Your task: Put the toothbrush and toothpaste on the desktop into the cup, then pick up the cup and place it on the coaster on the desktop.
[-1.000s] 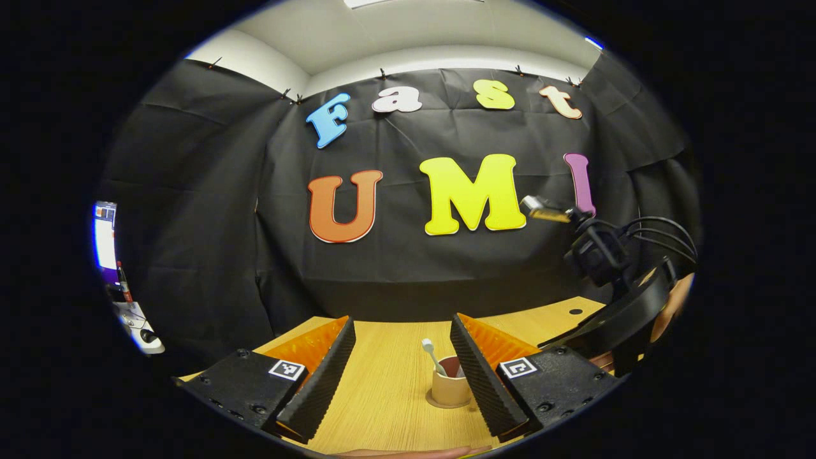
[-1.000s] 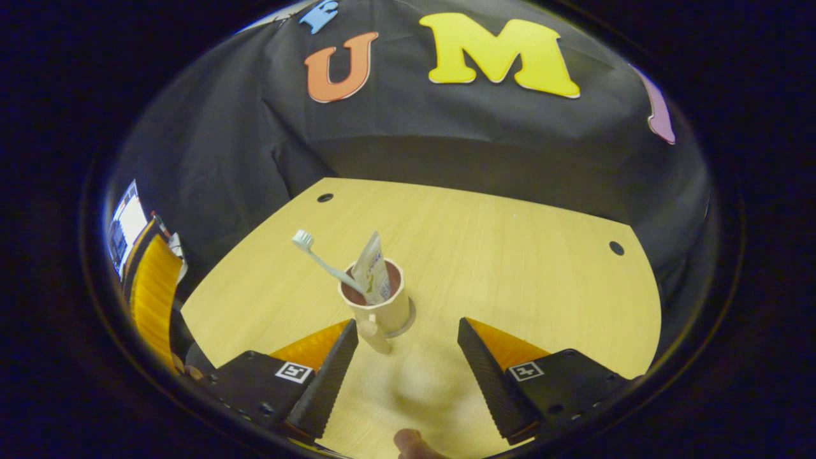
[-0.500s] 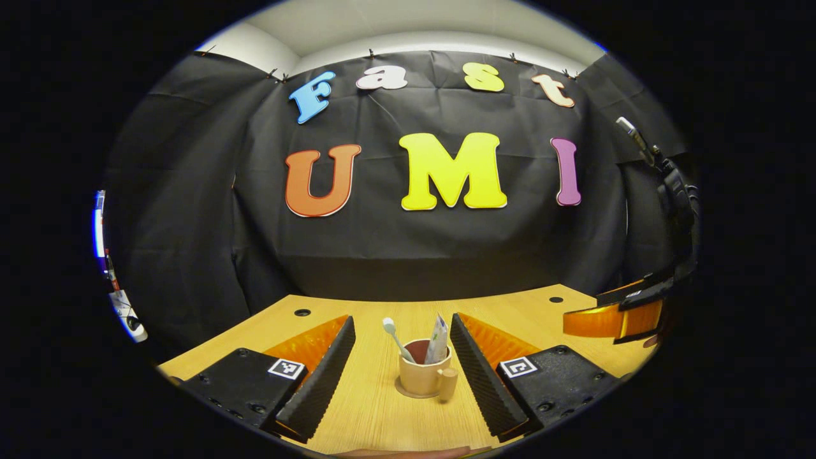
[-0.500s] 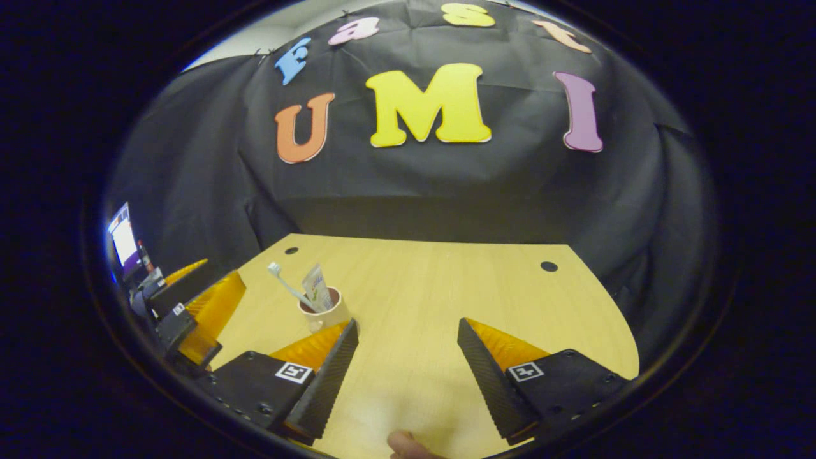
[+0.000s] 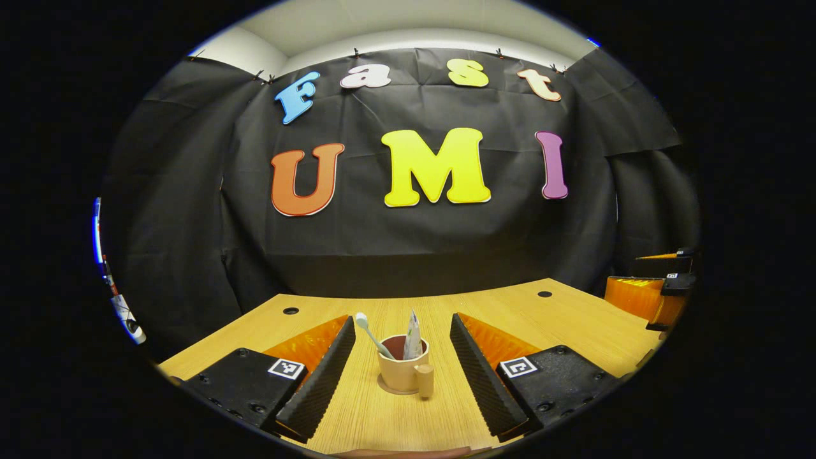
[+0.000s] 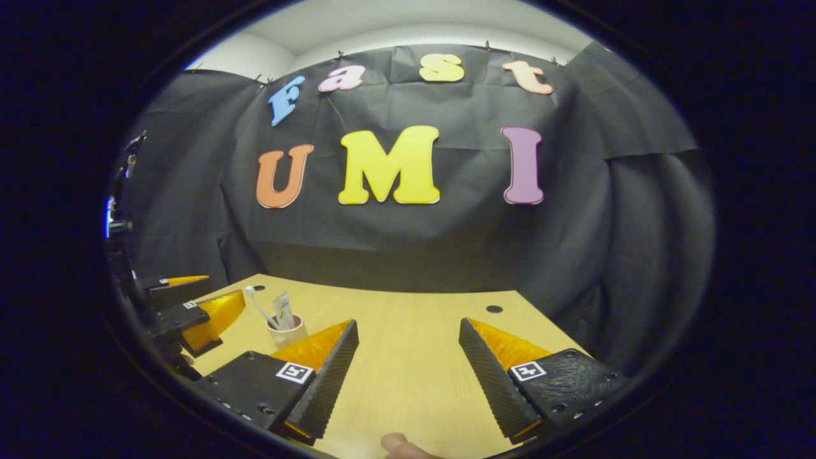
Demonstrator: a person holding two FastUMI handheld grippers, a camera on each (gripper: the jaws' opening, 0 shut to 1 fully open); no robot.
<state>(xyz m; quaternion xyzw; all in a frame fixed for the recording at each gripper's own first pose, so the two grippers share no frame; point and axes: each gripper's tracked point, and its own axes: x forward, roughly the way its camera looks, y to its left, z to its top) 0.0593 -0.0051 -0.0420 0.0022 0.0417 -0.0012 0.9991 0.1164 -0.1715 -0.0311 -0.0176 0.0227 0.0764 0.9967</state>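
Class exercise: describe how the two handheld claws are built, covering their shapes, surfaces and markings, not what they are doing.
Each claw has two wedge-shaped fingers tapering forward, with ribbed inner faces. The left claw and the right claw both carry blocky textured housings fixed with small screws, and each housing bears a square black-and-white tag. A fingertip of the person's hand shows at the lower edge of the right gripper view; no sleeve is visible.

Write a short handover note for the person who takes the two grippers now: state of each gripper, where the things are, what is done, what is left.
Left gripper: open, holding nothing, the cup in line between its fingers but farther off.
Right gripper: open, empty, over bare desktop, with the cup to its left.
Toothbrush and toothpaste both stand in the cup. The cup sits on the coaster.
Done: both steps, as far as the views show.
Left: nothing apparent; just keep both grippers off the cup.
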